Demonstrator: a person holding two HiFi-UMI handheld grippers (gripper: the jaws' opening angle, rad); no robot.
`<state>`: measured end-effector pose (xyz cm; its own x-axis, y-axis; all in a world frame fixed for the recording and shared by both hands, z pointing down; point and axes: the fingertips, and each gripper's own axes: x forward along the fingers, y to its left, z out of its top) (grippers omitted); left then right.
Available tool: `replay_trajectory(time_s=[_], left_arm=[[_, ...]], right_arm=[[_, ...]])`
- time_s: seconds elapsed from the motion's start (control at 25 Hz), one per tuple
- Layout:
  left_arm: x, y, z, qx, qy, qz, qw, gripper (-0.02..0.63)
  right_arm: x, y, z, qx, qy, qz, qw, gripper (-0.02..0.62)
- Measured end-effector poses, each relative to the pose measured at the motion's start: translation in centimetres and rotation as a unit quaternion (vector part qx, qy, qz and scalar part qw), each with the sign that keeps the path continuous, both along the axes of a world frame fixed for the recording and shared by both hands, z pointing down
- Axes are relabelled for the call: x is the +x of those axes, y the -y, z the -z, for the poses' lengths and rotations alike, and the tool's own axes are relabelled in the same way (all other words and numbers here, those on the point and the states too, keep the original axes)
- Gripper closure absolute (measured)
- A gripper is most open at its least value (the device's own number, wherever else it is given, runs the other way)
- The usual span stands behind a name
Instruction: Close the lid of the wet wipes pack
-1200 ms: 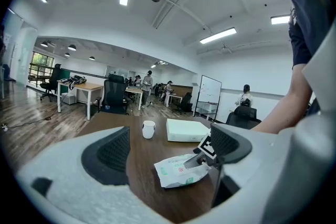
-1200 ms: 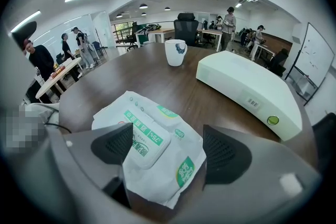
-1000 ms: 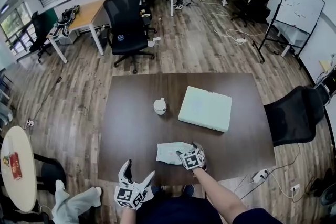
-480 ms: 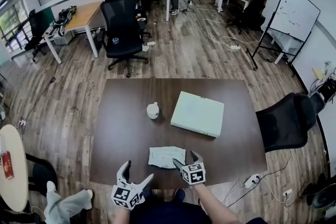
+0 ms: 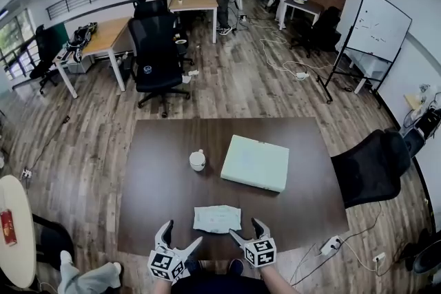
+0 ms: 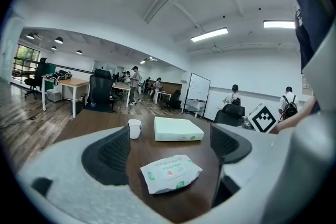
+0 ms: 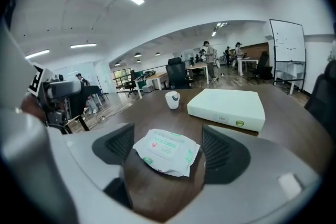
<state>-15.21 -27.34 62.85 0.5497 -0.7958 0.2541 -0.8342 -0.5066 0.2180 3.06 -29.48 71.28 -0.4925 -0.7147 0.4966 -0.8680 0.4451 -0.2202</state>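
near the bottom centre of the head view, the wet wipes pack (image 5: 217, 219) lies flat on the brown tabletop (image 5: 158, 169), its lid down. the left gripper (image 5: 182, 234) and right gripper (image 5: 244, 229) flank it at the lower edge, jaws spread, holding nothing. higher up sit a cup (image 5: 198, 160) and a pale box (image 5: 255, 162).

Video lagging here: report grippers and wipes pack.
Left gripper, right gripper: jaws open, empty. White plastic wet wipes pack lies ahead, free, lid looks flat. Pale green box, white cup beyond.
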Motion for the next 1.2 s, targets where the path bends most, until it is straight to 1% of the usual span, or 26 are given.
replay_trajectory(time_s=[0.12, 0.28, 0.56, 0.96, 1.2], left_arm=[[-0.3, 0.2, 0.0, 0.002, 0.001, 0.002, 1.0000, 0.140], [-0.5, 0.2, 0.0, 0.001, 0.001, 0.009, 1.0000, 0.140], [-0.2, 0.3, 0.0, 0.000, 0.002, 0.006, 1.0000, 0.140], [-0.8, 0.6, -0.4, -0.005, 0.003, 0.012, 0.9999, 0.140], [-0.7, 0.7, -0.8, -0.007, 0.002, 0.010, 0.9999, 0.140]], right_arm=[[0.4, -0.5, 0.0, 0.000, 0.011, -0.011, 1.000, 0.179], [1.3, -1.1, 0.1, 0.000, 0.012, -0.021, 1.000, 0.179], [1.5, -0.7, 1.6, 0.027, 0.001, -0.014, 1.000, 0.181], [1.1, -0.2, 2.0, 0.025, 0.009, -0.010, 1.000, 0.181], [1.1, -0.1, 1.5, 0.022, -0.002, -0.004, 1.000, 0.181]])
